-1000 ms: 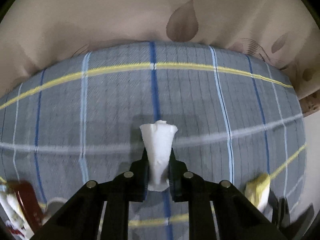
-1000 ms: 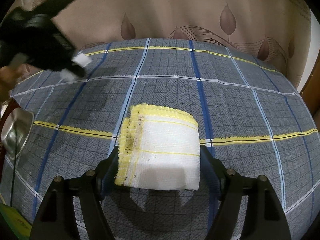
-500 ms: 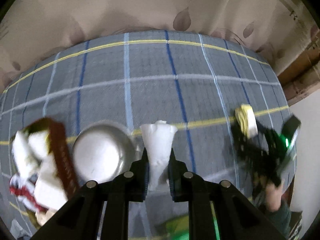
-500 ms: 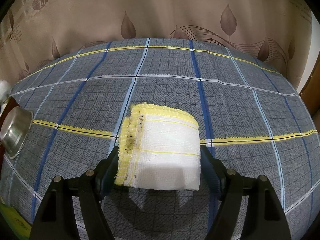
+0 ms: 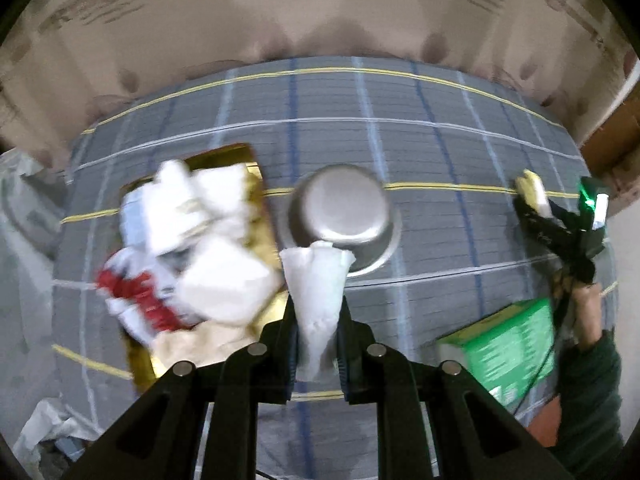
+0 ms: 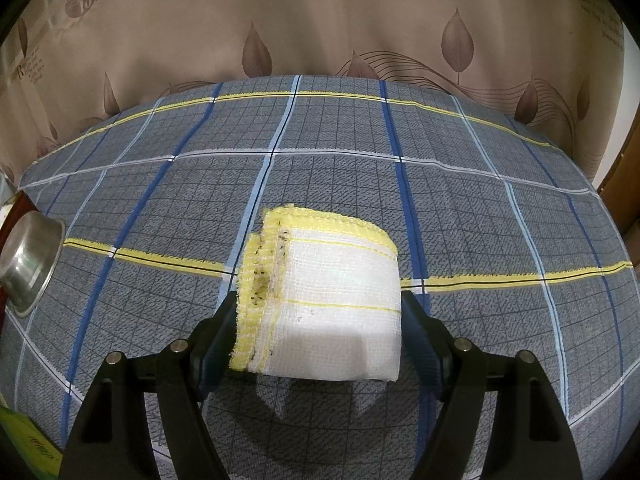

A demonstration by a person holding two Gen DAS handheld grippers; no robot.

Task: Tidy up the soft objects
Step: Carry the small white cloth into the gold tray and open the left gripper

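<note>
My left gripper is shut on a small white wad of soft paper or cloth, held upright above the checked blue-grey bedspread. Just left of it lies a gold tray piled with several white cloths, one with red marks. My right gripper is shut on a folded white cloth with a yellow border, its pads pressing both sides, a little above the spread. The left wrist view shows that right gripper far right with the yellow-edged cloth.
An upturned steel bowl sits beyond the left gripper, seen also as the bowl at the right view's left edge. A green box lies near a hand and dark green sleeve. A leaf-patterned curtain hangs behind the bed.
The left gripper has travelled with the white wad, so the tray of cloths, the steel bowl and the green box have come into its view. The right gripper and its cloth have not moved.
</note>
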